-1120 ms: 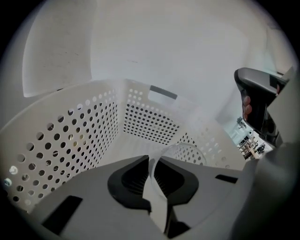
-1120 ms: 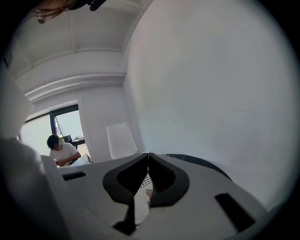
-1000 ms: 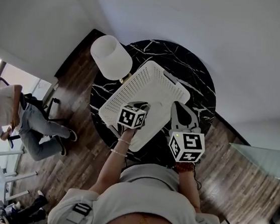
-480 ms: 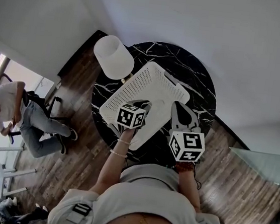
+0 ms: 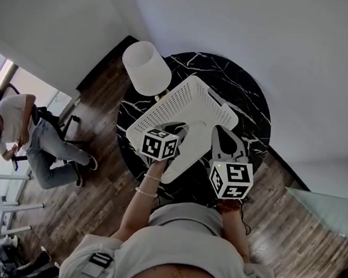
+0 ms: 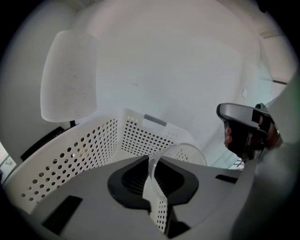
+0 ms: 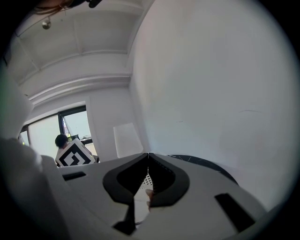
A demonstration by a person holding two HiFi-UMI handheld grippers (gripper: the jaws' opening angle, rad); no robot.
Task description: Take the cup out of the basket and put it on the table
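Observation:
A white perforated basket (image 5: 190, 109) stands on the round black marble table (image 5: 243, 90). In the left gripper view, a clear cup (image 6: 180, 149) tilts above the basket's wall (image 6: 75, 154). My left gripper (image 6: 152, 161) is shut on the cup's rim, with the glass wall between the two dark pads. From the head view the left gripper (image 5: 178, 128) reaches over the basket's near side and hides the cup. My right gripper (image 5: 222, 132) hovers beside the basket's right edge. It is shut (image 7: 148, 155) with nothing in it.
A white lamp shade (image 5: 146, 67) stands at the table's far left edge, close to the basket. A person (image 5: 17, 135) sits on a chair on the wood floor at the left. A white wall lies behind the table.
Both grippers and the basket stand as before. The head view has shifted slightly, and the seated person at the left has moved a little.

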